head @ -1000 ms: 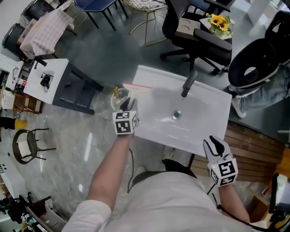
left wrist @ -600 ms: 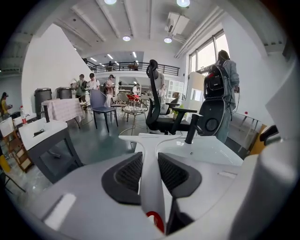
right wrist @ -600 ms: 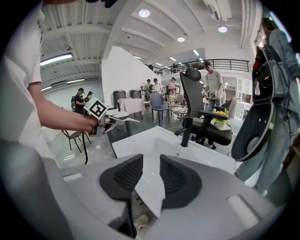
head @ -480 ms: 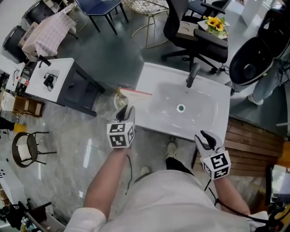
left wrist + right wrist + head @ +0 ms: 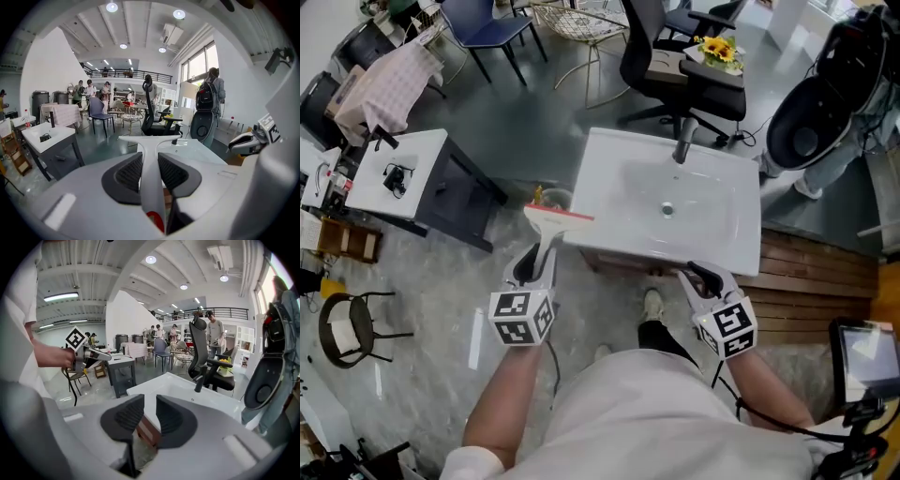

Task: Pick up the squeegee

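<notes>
The squeegee [image 5: 551, 223] is white, with a T-shaped blade that has a red edge. It hangs in the air just left of the white sink's [image 5: 609, 164] near corner. My left gripper [image 5: 536, 266] is shut on its handle, and the blade points away from me. In the left gripper view the handle [image 5: 152, 180] runs between both pads, with the blade [image 5: 149, 138] beyond them. My right gripper [image 5: 701, 277] hovers at the sink's front edge. Its jaws are closing, and in the right gripper view [image 5: 149, 418] nothing lies between them.
A dark faucet [image 5: 682, 146] stands at the sink's far side. A white desk [image 5: 398, 173] is on the left and a black office chair [image 5: 675, 56] stands behind the sink. A wooden platform [image 5: 811, 281] lies on the right. A small bin [image 5: 549, 198] sits by the sink's left side.
My left gripper has drawn back toward me and risen, taking the squeegee off the sink's left edge. My right gripper has shifted left along the sink's front, its jaws narrower.
</notes>
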Available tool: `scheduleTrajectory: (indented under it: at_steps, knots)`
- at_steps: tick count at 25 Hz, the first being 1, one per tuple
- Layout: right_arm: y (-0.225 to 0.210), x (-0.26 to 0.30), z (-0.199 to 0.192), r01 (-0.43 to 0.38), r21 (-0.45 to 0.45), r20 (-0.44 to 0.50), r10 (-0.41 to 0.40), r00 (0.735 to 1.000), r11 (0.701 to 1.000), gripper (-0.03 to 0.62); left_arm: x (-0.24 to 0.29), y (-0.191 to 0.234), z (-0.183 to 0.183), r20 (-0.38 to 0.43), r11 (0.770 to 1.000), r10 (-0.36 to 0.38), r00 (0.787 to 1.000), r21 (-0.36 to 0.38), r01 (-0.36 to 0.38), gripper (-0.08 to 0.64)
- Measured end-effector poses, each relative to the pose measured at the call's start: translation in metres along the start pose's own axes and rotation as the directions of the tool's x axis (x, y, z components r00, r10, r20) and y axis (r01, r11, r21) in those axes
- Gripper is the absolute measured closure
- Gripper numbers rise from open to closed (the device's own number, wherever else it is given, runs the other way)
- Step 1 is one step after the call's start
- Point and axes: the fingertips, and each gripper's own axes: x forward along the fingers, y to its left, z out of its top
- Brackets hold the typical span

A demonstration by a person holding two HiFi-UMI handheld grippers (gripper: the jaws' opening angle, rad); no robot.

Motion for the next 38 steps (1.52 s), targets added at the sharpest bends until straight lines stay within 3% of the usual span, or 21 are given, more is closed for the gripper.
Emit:
scheduleTrajectory:
  at_steps: [9,18,38]
  knots:
    - [0.064,-0.013,-0.006,0.004,-0.027,0.022,-0.004,1.000,1.000,0.586,-0.085,0.006,-0.024,0.024,0.999,-0.032,0.999,-0.009,0.032,0.448]
    - [0.107,-0.032,-0.007,0.002,-0.042,0.042,0.000,0.999,0.999,0.589,-0.137,0.004,-0.048,0.030,0.999,-0.034,0.999,-0.034,0.035,0.448]
    - [0.122,-0.041,-0.008,-0.013,-0.054,0.029,0.015,0.999,0.998,0.589,-0.143,-0.021,-0.052,0.027,0.995,-0.094,0.995,-0.025,0.094,0.449]
